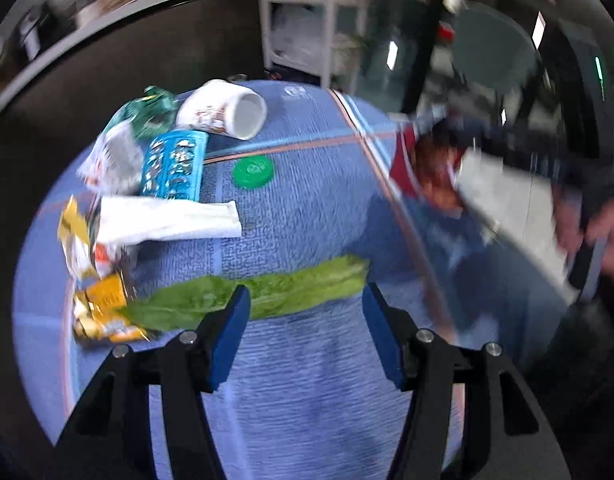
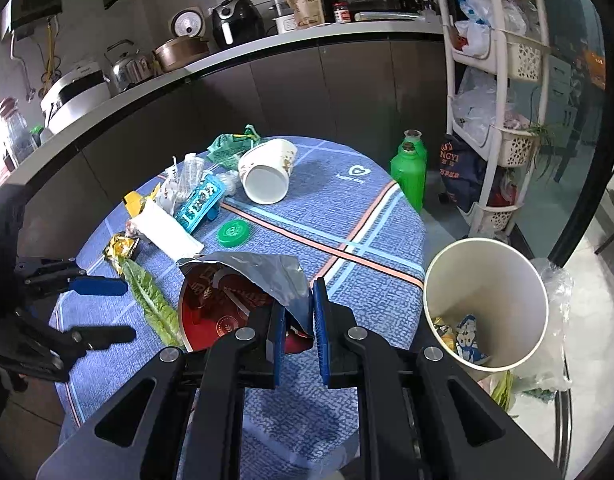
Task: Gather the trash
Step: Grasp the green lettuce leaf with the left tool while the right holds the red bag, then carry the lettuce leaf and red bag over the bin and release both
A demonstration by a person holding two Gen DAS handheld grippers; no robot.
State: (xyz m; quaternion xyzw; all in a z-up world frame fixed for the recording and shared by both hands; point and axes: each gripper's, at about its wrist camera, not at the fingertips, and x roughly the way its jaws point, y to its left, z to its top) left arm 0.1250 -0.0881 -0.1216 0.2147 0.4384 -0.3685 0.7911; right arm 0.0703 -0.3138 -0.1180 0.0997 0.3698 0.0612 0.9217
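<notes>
Two grippers work over a round table covered in a blue checked cloth. In the right wrist view the right gripper sits low in the centre of the frame, its blue pads clenched on the torn silver edge of a red snack bag that hangs open above the cloth. Just right of it, at the lower right, stands a tall white paper bin with a few wrappers at its bottom, set beside the table's edge.

At the left edge of that frame the left gripper hangs with its jaws released – nothing lies between them – just beside a long green lettuce leaf flat on the cloth. The left wrist view shows the same leaf lying crosswise just beyond the spread blue pads, not touched by them; that view is blurred.

Most of the trash sits toward the upper left of the table: a tipped white paper cup, a crumpled green wrapper, a blue patterned packet, a folded white tissue, a yellow wrapper and some clear plastic. A green lid lies alone near the middle, and a green bottle stands past the table's far right edge – whether on the floor or on something else cannot be told.
</notes>
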